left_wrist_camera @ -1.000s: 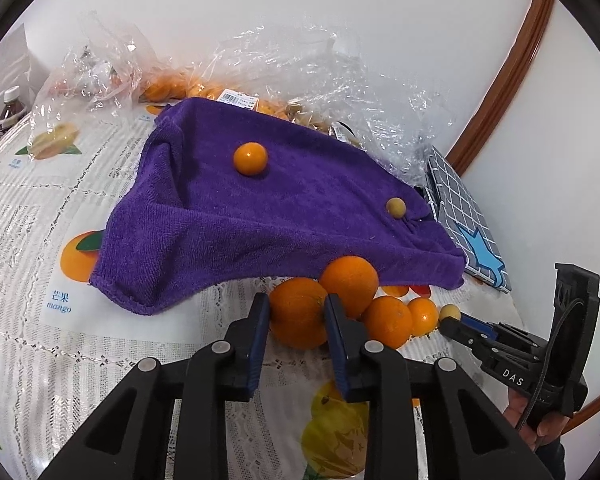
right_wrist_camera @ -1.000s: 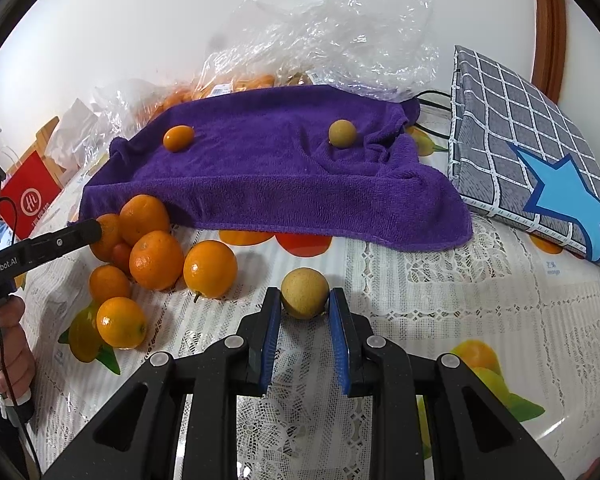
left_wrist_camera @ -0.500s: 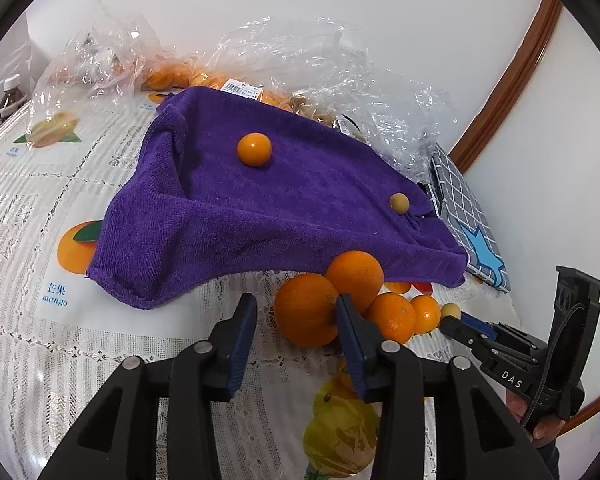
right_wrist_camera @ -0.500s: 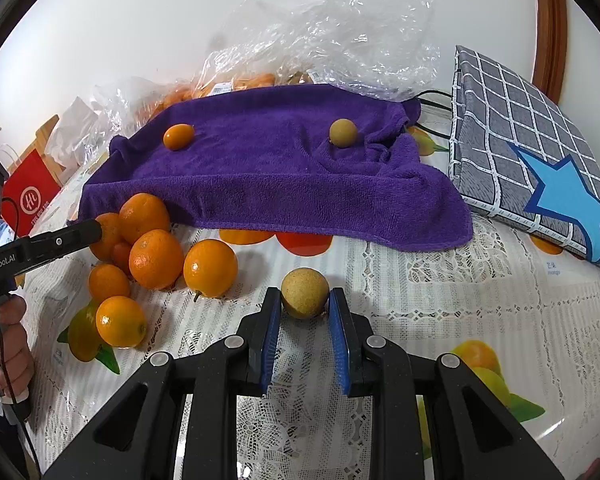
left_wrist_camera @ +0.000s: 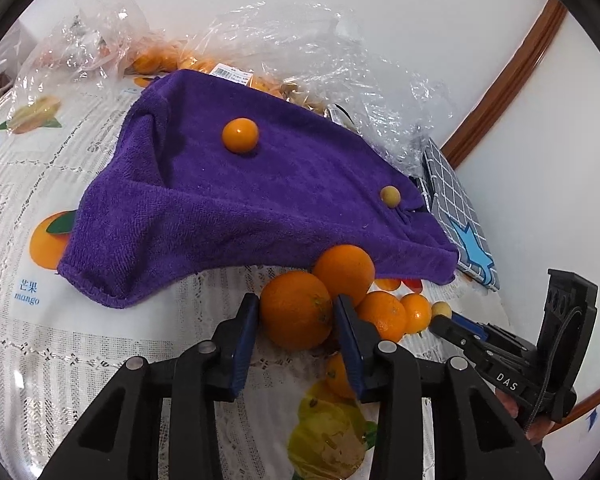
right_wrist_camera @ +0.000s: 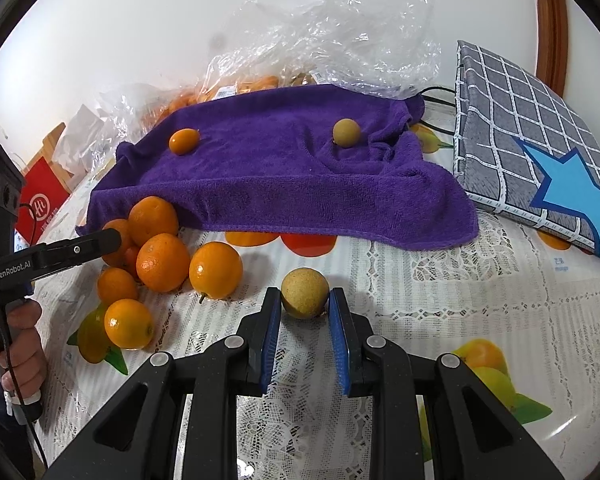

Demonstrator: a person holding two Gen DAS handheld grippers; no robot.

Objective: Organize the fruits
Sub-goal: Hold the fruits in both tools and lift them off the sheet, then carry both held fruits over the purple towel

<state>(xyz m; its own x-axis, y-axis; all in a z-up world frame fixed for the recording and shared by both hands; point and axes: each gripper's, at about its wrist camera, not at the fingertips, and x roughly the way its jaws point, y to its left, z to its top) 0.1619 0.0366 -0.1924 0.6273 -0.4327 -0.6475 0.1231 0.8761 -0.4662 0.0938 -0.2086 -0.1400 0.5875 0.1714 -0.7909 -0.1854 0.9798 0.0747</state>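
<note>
White lace-covered counter (right_wrist_camera: pixel 440 280) against a plain wall, purple towel (left_wrist_camera: pixel 260 200) draped at the back. Left claw (left_wrist_camera: pixel 296 316) has just been narrowing around the front orange (left_wrist_camera: pixel 296 310) of the pile, pads touching its sides. Right claw (right_wrist_camera: pixel 305 300) clenched on a small tan fruit (right_wrist_camera: pixel 304 294) resting on the lace.

**Cloth, plastic and peel**

The purple terry-cloth towel (right_wrist_camera: pixel 284 184) looks matt and nubbly. Crinkled clear plastic bags (right_wrist_camera: pixel 340 36) shine glossily. The white lace tablecloth (right_wrist_camera: pixel 440 288) is openwork-textured. The round orange citrus fruit (left_wrist_camera: pixel 296 310) has dimpled, slightly shiny peel.
</note>
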